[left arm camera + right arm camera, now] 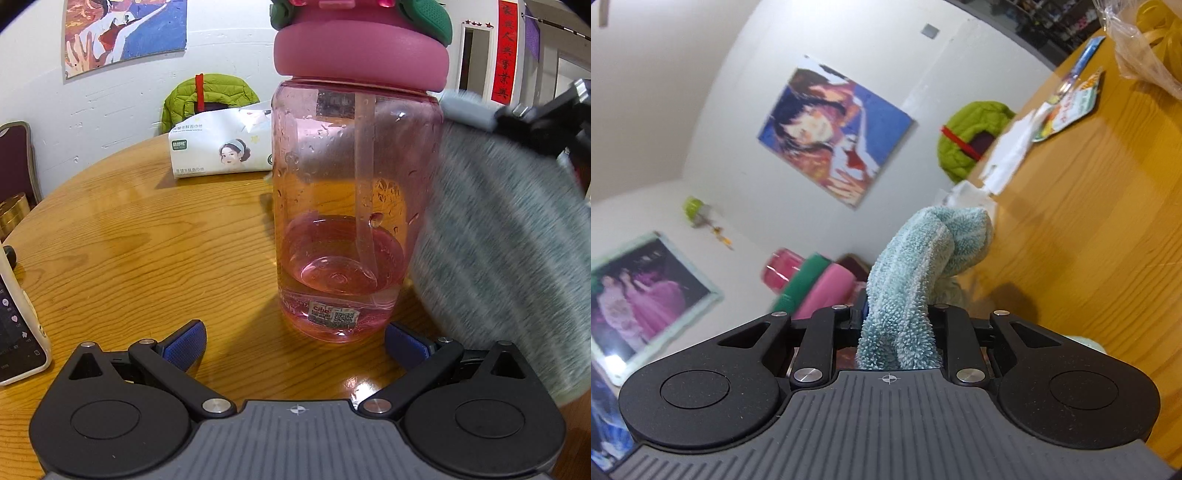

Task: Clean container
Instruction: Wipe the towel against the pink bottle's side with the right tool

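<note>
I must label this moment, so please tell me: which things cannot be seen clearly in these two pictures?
- Left wrist view: the bottle's lid top is cut off by the upper edge.
- Left wrist view: the cloth is motion-blurred; whether it touches the bottle is unclear.
- Right wrist view: the cloth hides the right tongs' pads.
- Right wrist view: the bottle is mostly hidden behind the tongs.
- The label print is too small to read.

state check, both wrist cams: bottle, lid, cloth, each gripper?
pink bottle: upright on the wooden table, droplets inside, a little liquid pooled at the bottom.
pink lid: on the bottle.
cloth: bunched, clamped in the right gripper, beside the bottle's right side; contact unclear, blurred.
left gripper: open, fingers either side of the bottle base, not touching.
right gripper: shut on the cloth.
</note>
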### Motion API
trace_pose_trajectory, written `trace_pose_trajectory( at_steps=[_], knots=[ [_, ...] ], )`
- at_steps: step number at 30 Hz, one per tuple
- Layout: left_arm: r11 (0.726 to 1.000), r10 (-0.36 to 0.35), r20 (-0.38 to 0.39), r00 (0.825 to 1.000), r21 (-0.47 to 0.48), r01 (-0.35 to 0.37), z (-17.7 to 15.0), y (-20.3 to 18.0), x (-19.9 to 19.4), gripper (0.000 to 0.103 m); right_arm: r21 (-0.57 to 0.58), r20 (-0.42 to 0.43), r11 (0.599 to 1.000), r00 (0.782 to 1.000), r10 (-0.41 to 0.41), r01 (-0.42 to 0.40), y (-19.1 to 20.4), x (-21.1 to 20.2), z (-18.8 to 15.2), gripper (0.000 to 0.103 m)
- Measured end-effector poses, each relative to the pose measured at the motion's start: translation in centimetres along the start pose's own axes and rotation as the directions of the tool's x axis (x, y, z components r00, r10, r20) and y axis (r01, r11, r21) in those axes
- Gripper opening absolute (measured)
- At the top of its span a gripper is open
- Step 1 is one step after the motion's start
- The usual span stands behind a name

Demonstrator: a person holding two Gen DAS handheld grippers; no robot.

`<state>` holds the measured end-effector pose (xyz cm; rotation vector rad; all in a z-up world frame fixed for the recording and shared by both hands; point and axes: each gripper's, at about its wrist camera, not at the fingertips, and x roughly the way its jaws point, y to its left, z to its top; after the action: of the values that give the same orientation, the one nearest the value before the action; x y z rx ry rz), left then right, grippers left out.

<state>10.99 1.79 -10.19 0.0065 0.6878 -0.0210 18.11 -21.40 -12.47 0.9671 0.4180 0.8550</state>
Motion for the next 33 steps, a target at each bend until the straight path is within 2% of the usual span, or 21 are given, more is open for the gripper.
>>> trace_pose_trajectory(
  at_steps=[2,4,9,11,19,21,23,24,26,27,28,29,30,32,33],
  knots=[
    [1.000,0.000,0.000,1.000,0.000,0.000,0.0,0.0,0.0,0.103,0.068,0.013,0.994,0.996,0.089,-0.090,-0.7,-0.3,0.2,0.022],
    [1.000,0.000,0.000,1.000,0.000,0.000,0.0,0.0,0.0,0.103,0.126,0.020,0.982,0.990,0.142,-0.144,-1.3,-0.4,0.3,0.022],
    [1.000,0.000,0.000,1.000,0.000,0.000,0.0,0.0,0.1,0.103,0.169,-0.017,0.984,0.998,0.063,-0.059,-2.1,0.5,0.0,0.022],
    [1.000,0.000,0.000,1.000,0.000,0.000,0.0,0.1,0.1,0.103,0.184,-0.023,0.982,0.998,0.056,-0.051,-2.3,0.6,0.0,0.022],
    [1.000,0.000,0.000,1.000,-0.001,0.000,0.1,0.1,0.0,0.103,0.274,0.014,0.948,0.986,0.165,-0.162,-3.2,0.5,0.2,0.022],
    [1.000,0.000,0.000,1.000,-0.001,0.000,0.1,0.2,0.1,0.103,0.279,-0.006,0.954,0.993,0.116,-0.110,-3.3,0.7,0.2,0.022],
    [1.000,0.000,0.000,1.000,-0.001,0.000,0.1,0.2,0.1,0.103,0.251,-0.058,0.968,0.998,0.000,0.014,-3.3,1.0,0.0,0.022],
    [1.000,0.000,0.000,1.000,-0.001,0.000,0.1,0.2,0.1,0.103,0.222,-0.086,0.971,0.994,-0.073,0.091,-3.2,1.4,-0.1,0.022],
    [1.000,0.000,0.000,1.000,0.000,0.000,0.1,0.2,0.1,0.103,0.149,-0.132,0.960,0.967,-0.216,0.235,-2.8,2.1,-0.4,0.022],
    [1.000,0.000,0.000,1.000,-0.001,0.000,0.1,0.2,0.1,0.103,0.137,-0.136,0.958,0.963,-0.233,0.251,-2.7,2.2,-0.4,0.022],
    [1.000,0.000,0.000,1.000,0.000,0.000,0.1,0.2,0.1,0.103,0.169,-0.120,0.968,0.978,-0.169,0.188,-2.8,2.1,-0.3,0.022],
    [1.000,0.000,0.000,1.000,0.000,0.000,0.1,0.1,0.0,0.103,0.218,-0.086,0.973,0.995,-0.058,0.076,-2.9,1.7,-0.1,0.023],
    [1.000,0.000,0.000,1.000,0.000,0.000,0.1,0.1,0.0,0.103,0.251,-0.050,0.968,0.998,0.027,-0.014,-3.1,1.4,0.1,0.023],
    [1.000,0.000,0.000,1.000,0.000,0.000,0.0,0.1,0.0,0.103,0.301,0.026,0.936,0.983,0.180,-0.180,-3.5,0.6,0.5,0.023],
    [1.000,0.000,0.000,1.000,0.000,0.000,0.1,0.1,0.0,0.103,0.332,0.034,0.920,0.977,0.208,-0.208,-3.9,0.6,0.5,0.024]
  ],
)
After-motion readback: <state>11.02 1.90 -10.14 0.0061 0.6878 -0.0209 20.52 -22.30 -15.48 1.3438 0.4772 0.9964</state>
